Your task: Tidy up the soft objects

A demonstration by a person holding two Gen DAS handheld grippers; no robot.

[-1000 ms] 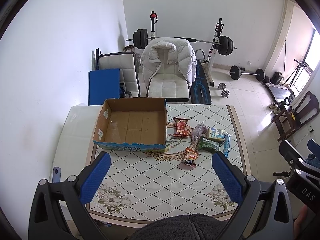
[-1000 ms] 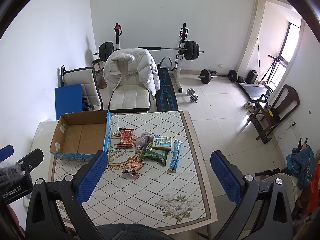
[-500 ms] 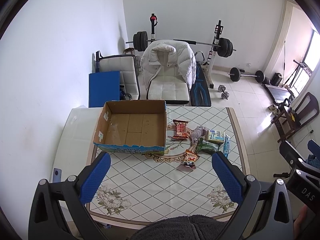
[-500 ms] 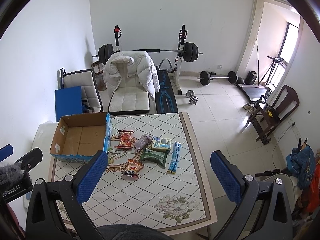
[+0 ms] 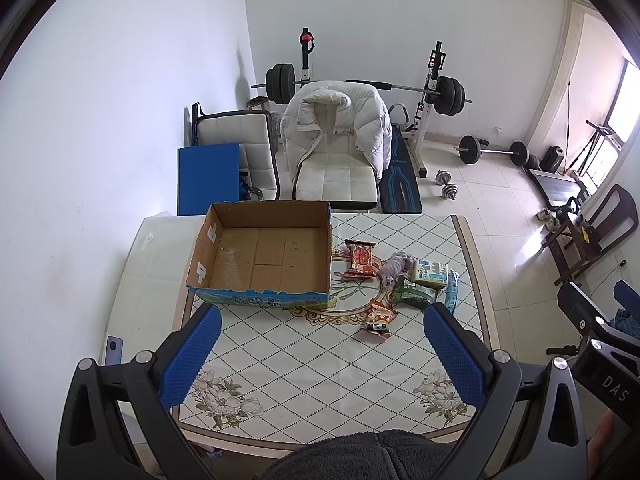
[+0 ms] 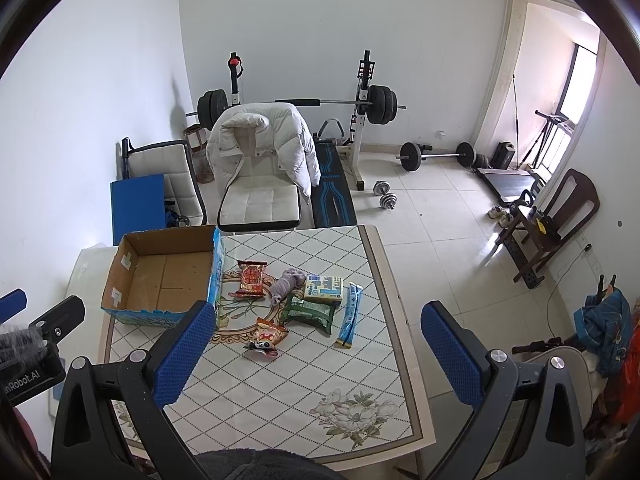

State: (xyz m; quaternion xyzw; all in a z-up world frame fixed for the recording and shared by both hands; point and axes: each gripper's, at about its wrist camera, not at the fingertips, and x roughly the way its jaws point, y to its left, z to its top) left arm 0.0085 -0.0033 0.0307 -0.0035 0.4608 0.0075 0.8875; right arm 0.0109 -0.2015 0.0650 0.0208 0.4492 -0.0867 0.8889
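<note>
**A:** What am I looking at?

**B:** A home gym room, with a tiled desk point(image 5: 304, 360) in front of me. An empty cardboard box point(image 5: 264, 256) sits at its far left. To the right of the box lies a loose cluster: a red snack packet point(image 6: 250, 279), a grey soft toy point(image 6: 286, 284), a tissue pack point(image 6: 324, 289), a green pouch point(image 6: 312, 312), a blue sachet point(image 6: 349, 320) and an orange packet point(image 6: 268, 338).

**A:** And the fingers?

**B:** Both the left gripper point(image 5: 324, 354) and the right gripper point(image 6: 316, 354) hang high above the desk, fingers spread wide, holding nothing.

**A:** What worries you?

**B:** The toy, tissue pack and pouch touch or overlap, so I judge a descent there could pinch two things at once. Flat foil packets may slide from the fingers, and the sachet lies near the desk's right edge, where a nudge could push it off.
</note>
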